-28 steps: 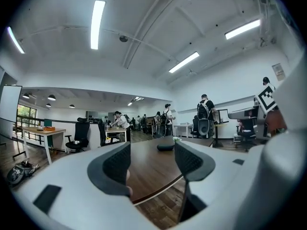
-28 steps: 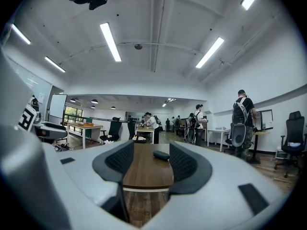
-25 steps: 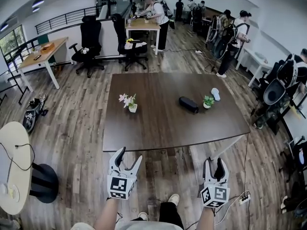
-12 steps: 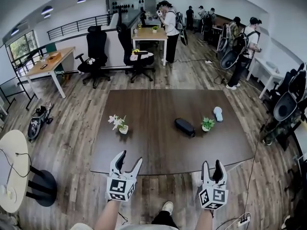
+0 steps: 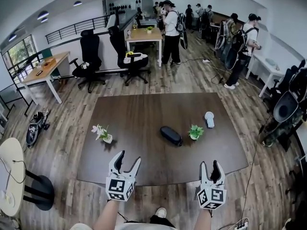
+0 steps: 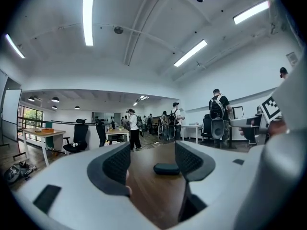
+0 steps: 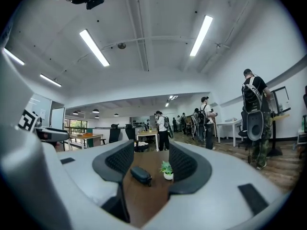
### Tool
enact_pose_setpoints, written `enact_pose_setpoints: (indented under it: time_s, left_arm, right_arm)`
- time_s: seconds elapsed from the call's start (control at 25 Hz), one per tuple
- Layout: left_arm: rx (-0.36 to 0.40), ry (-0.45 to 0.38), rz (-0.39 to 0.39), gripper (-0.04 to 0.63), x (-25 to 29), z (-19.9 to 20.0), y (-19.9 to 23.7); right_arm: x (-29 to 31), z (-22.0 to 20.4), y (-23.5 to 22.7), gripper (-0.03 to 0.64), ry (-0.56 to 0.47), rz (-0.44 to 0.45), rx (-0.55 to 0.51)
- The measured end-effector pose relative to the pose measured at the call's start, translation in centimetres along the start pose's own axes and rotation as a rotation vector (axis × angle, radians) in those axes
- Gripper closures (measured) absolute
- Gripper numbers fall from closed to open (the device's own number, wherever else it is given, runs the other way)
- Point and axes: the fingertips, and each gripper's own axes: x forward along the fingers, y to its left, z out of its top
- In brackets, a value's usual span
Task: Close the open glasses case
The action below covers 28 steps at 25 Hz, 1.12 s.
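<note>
A black glasses case (image 5: 171, 135) lies near the middle of the dark brown table (image 5: 134, 123); its lid looks down from here. It also shows between the jaws in the left gripper view (image 6: 166, 168) and in the right gripper view (image 7: 140, 174), well ahead of both. My left gripper (image 5: 124, 160) hangs at the table's near edge, open with nothing in it. My right gripper (image 5: 212, 168) is at the near edge further right, also open and empty.
On the table stand a small flower pot (image 5: 102, 133) at the left, a green potted plant (image 5: 194, 132) beside the case, and a small white object (image 5: 209, 119) further right. Office chairs (image 5: 89, 56), desks and several standing people fill the room behind.
The view has come closer to the table: both grippers now reach its near edge, where before they hung over the floor. The table's objects have drifted left and lower in the picture.
</note>
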Motion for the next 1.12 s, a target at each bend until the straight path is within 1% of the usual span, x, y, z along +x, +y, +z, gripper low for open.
enact_pose_setpoints:
  time_s: [0.16, 0.28, 0.56, 0.8, 1.12]
  left_arm:
    - [0.010, 0.002, -0.005, 0.299, 2.4, 0.6, -1.7]
    - [0.026, -0.004, -0.004, 0.299, 3.7, 1.2, -2.4]
    - [0.020, 0.001, 0.000, 0.299, 6.7, 1.2, -2.4]
    - [0.011, -0.015, 0.005, 0.301, 10.4, 0.9, -0.7]
    - [0.014, -0.070, 0.049, 0.304, 16.6, 2.6, 4.8]
  right_arm:
    - [0.8, 0.2, -3.1, 0.388, -0.008, -0.008, 0.019]
    - [1.5, 0.5, -4.6, 0.390, -0.019, -0.008, 0.028]
    - [5.1, 0.2, -5.5, 0.392, -0.017, 0.015, 0.044]
    - [9.8, 0.4, -5.1, 0.394, -0.017, 0.044, 0.024]
    - [18.4, 3.2, -3.5, 0.394, -0.059, 0.094, -0.036]
